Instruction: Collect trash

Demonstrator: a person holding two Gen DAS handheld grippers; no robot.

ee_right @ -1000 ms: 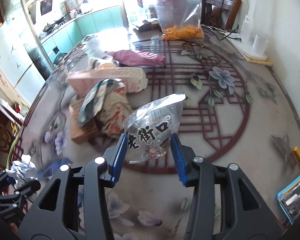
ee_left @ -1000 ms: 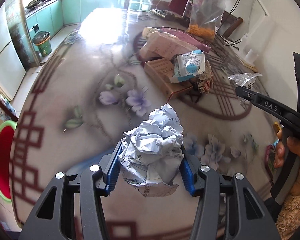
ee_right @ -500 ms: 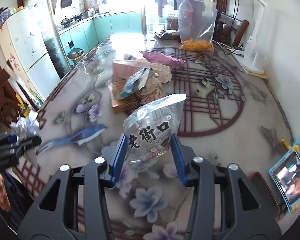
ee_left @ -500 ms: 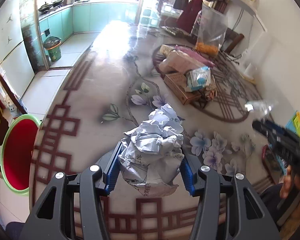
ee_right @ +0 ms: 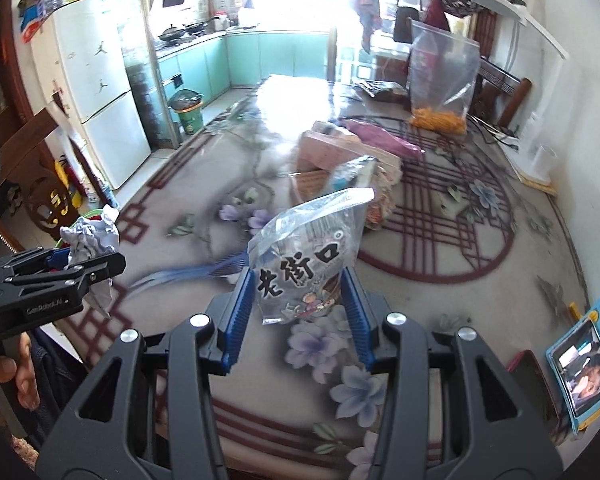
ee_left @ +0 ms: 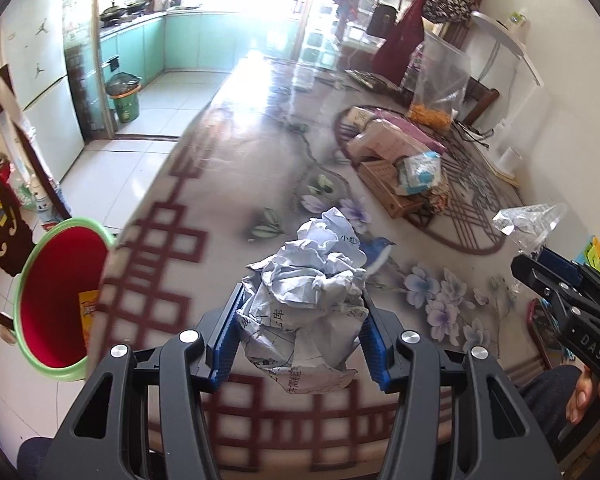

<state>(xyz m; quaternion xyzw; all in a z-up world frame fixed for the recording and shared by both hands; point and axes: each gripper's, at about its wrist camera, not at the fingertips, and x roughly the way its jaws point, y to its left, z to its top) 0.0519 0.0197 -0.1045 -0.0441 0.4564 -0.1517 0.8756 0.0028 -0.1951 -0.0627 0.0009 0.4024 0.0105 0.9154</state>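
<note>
Currently we have the left gripper [ee_left: 300, 334] clamped on a crumpled ball of white printed paper [ee_left: 306, 300], blue pads pressing both sides of it, over the near edge of the glossy floral-patterned table [ee_left: 220, 184]. The right gripper [ee_right: 298, 314] is clamped on a clear plastic snack bag with black characters [ee_right: 306, 264], bag standing upright between the pads above the table. In the left wrist view, the round red bin with a green rim [ee_left: 56, 300] sits on the floor at 9 o'clock from the paper ball, just beside the table edge, with a yellow wrapper inside. A pile of cardboard boxes and wrappers [ee_left: 400, 164] lies on the table at 1 o'clock, well apart from both grippers. A tall clear bag with orange snacks [ee_right: 440, 80] stands at the far end, about 1 o'clock in the right wrist view. We see the right gripper at 3 o'clock in the left view, a hand [ee_left: 584, 396] on its handle.
</note>
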